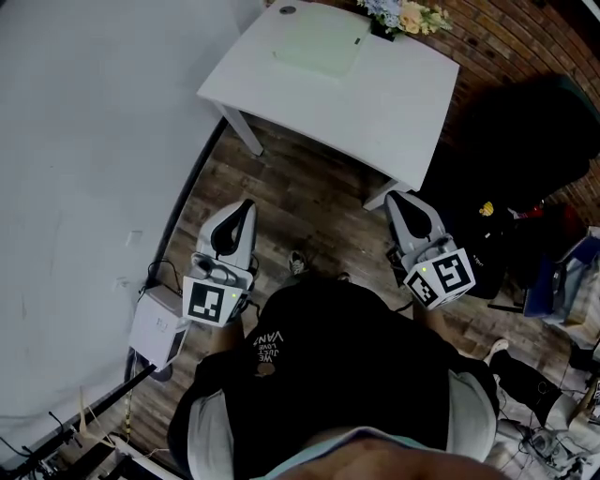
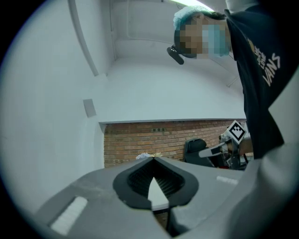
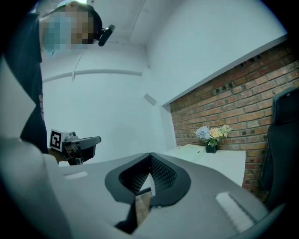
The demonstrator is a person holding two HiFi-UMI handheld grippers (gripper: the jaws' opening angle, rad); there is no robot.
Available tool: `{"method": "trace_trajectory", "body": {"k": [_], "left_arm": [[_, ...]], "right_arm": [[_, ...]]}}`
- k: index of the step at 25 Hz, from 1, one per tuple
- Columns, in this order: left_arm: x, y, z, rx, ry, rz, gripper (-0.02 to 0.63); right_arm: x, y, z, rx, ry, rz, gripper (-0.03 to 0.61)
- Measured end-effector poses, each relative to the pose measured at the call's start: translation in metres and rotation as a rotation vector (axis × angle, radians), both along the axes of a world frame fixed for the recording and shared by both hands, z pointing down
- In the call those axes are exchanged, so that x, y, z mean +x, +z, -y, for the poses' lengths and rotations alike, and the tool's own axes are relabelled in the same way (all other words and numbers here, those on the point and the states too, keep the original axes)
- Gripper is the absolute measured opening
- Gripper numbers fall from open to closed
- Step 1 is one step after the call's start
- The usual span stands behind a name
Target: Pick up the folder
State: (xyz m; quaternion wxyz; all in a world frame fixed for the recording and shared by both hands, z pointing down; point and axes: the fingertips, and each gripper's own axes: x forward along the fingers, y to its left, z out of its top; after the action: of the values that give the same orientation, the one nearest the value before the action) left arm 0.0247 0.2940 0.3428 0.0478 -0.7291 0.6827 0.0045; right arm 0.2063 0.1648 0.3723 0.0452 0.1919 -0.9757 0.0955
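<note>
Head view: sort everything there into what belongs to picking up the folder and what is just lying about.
For the job: pale green folder, white table under it, left gripper, right gripper, both shut and empty.
Lying about: flowers at the table's far edge, black chair, white box on the floor.

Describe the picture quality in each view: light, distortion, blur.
Head view: dim, flat light; the pale folder barely stands out from the white table, and the person's shirt is nearly black. Left gripper view: strong fisheye, dark rounded corners, the shut left gripper soft up close. Right gripper view: same fisheye and dark corners; the flowers are fairly sharp, the shut right gripper soft.
</note>
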Motion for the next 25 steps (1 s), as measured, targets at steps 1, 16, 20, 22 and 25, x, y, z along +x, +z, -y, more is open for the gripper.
{"method": "trace_trajectory", "body": {"k": [1,16,20,22,25], "left_arm": [[-0.004,-0.001,0.001,0.013,0.006,-0.002,0.0],[-0.089,0.017,0.013,-0.069,0.077,-0.014,0.0],[-0.101,0.019,0.024,-0.061,0.08,-0.039,0.0],[-0.104,0.024,0.031,-0.073,0.087,-0.04,0.0],[-0.108,0.025,0.048,-0.05,0.095,-0.049,0.0]], "right_arm": [[-0.004,0.0,0.0,0.001,0.007,-0.001,-0.002],[-0.064,0.009,-0.001,-0.022,0.139,-0.007,-0.002],[-0.068,0.009,0.01,-0.023,0.165,-0.016,-0.002],[-0.069,0.011,0.018,-0.027,0.178,-0.021,-0.002],[-0.072,0.012,0.034,-0.037,0.186,-0.013,-0.002]]}}
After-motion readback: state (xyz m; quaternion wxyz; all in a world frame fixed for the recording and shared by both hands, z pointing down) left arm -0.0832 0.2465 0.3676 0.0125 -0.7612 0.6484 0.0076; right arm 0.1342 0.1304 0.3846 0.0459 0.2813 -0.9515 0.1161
